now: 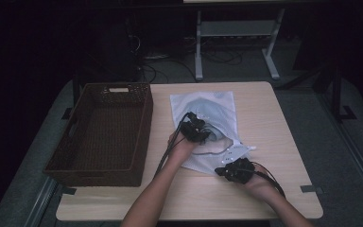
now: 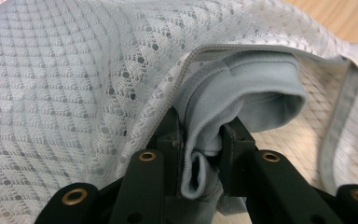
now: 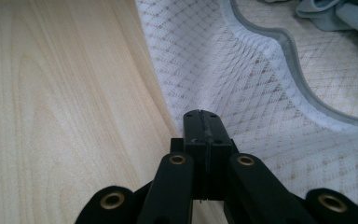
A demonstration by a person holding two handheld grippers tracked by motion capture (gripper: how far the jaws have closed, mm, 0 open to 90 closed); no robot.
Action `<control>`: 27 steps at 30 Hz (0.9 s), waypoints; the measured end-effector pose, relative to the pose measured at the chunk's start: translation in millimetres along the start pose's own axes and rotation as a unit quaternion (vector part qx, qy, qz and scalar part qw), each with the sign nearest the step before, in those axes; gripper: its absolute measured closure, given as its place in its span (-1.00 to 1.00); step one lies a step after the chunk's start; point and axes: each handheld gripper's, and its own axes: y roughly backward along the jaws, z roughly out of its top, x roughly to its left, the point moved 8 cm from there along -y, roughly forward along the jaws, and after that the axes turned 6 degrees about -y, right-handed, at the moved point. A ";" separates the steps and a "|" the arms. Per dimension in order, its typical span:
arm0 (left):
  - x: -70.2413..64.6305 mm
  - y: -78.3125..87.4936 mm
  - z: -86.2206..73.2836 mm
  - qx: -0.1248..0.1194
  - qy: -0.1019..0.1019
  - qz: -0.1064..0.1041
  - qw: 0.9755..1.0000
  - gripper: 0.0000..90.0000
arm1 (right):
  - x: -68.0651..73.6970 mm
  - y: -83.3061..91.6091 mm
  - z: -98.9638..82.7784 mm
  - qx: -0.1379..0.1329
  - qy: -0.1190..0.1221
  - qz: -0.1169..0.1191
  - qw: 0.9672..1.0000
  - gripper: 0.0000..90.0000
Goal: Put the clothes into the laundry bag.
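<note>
A white mesh bag lies flat on the wooden table, its opening toward me. A pale grey-blue garment shows through the mesh. My left gripper sits at the bag's mouth, shut on a folded hem of that garment, which bulges between the jaws just under the bag's zipper edge. My right gripper is at the bag's near edge with its jaws pressed together on the mesh. Part of the garment lies beyond the bag's grey trim.
A dark woven basket stands on the table's left side, close beside the bag. Bare wood runs along the right of the table and along its near edge. Beyond the far edge are table legs and cables on the floor.
</note>
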 end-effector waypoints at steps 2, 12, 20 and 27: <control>3.3 -1.9 1.3 -0.002 0.004 0.002 1.000 0.63 | -0.1 0.0 0.1 0.000 0.000 0.000 1.000 1.00; 20.9 -12.1 7.9 -0.009 0.028 0.011 1.000 0.63 | -0.2 0.1 0.0 0.002 -0.004 0.000 1.000 1.00; 26.6 -16.2 11.0 -0.012 0.036 0.010 0.999 0.61 | -0.3 0.1 0.1 0.002 -0.005 0.000 1.000 1.00; 16.5 -4.9 8.2 -0.009 0.035 -0.021 0.999 0.46 | -0.2 0.1 0.0 0.001 -0.006 0.000 1.000 1.00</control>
